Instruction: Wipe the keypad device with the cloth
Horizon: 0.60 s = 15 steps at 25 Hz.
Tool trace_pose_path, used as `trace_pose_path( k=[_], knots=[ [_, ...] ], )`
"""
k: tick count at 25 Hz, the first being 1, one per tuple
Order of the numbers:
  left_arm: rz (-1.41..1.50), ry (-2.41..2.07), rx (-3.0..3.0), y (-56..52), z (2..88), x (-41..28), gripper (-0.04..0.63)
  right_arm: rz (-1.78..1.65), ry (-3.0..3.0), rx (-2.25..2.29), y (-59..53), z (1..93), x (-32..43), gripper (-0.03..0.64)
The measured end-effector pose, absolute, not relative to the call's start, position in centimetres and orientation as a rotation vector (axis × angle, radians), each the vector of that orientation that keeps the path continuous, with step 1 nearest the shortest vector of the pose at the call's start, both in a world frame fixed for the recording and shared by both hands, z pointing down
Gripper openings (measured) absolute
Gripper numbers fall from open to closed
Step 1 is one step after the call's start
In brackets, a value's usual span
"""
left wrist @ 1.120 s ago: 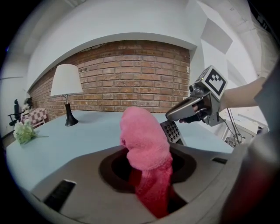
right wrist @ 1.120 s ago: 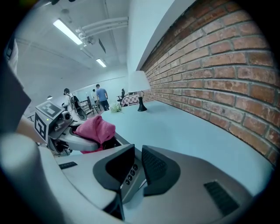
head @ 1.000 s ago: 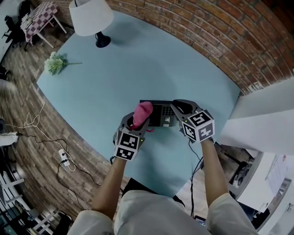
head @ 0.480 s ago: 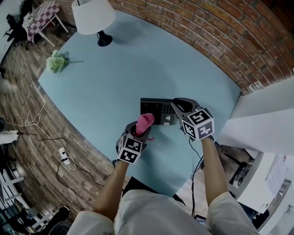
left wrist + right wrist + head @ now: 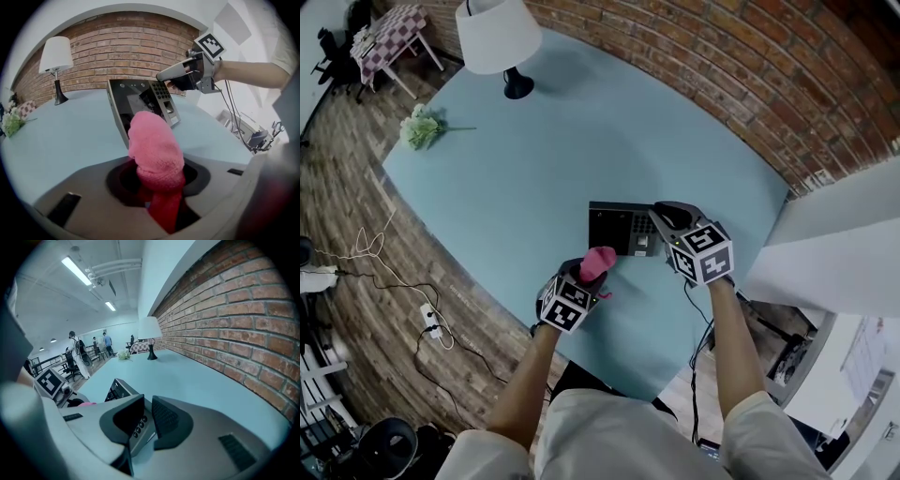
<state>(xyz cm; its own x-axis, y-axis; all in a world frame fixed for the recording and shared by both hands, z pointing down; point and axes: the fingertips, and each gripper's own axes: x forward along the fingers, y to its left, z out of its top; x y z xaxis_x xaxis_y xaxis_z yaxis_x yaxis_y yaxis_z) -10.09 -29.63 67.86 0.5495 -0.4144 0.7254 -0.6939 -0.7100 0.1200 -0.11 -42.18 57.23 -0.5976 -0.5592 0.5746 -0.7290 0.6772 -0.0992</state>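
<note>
1. Pulled back from the keypad device (image 5: 614, 228), the left gripper (image 5: 581, 278) clenches the pink cloth (image 5: 598, 261) just beside it.
2. Only its own view shows the right gripper (image 5: 146, 417) nearly closed, with its tips on that device's end.

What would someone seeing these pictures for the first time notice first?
The bright pink cloth, bunched up and clamped in the left gripper, stands out most against the pale blue table. Just beyond it lies the dark keypad device, with the right gripper at its right end, fingers closed. A white-shaded lamp stands at the table's far end, beside the brick wall.
</note>
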Motion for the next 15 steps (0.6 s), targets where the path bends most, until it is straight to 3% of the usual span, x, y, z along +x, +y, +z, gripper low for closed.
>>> trace_pose_path(
  k=[11, 15],
  knots=[
    [0.570, -1.060, 2.570, -34.4, 57.4, -8.5, 0.181, 0.513, -2.374, 1.035, -42.3, 57.2, 0.0, 0.083],
    [0.568, -1.163, 2.539, -37.8, 55.9, -7.9, 0.181, 0.491, -2.373, 1.040, -42.2, 57.2, -0.1, 0.083]
  ],
)
